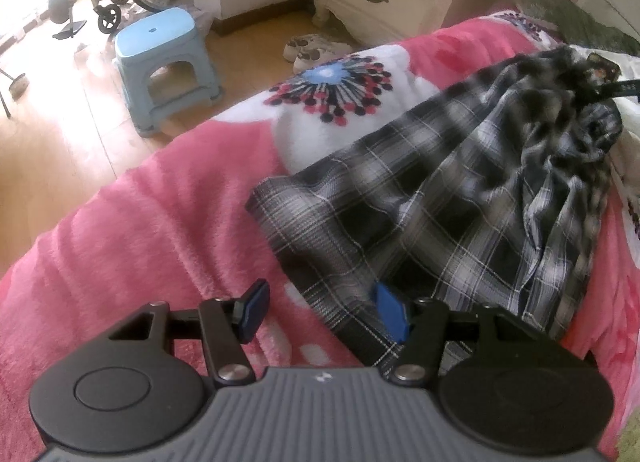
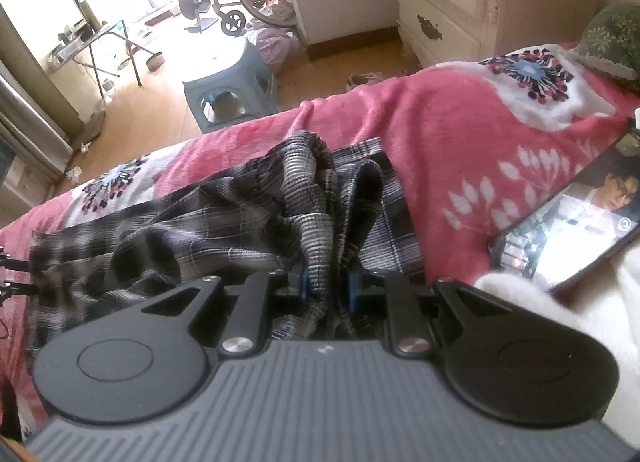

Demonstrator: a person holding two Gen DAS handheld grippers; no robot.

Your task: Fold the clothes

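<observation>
Right gripper is pinched on a bunched fold of the plaid garment, which lies across the pink blanket near the bed's floor-side edge. Left gripper hangs half-spread, empty, over the near hem (one pad above cloth). Clamp that hem corner next, then pull both ends taut before folding.

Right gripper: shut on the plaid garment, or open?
Shut on it: the right gripper pinches a bunched ridge of the plaid garment between its blue pads.
</observation>
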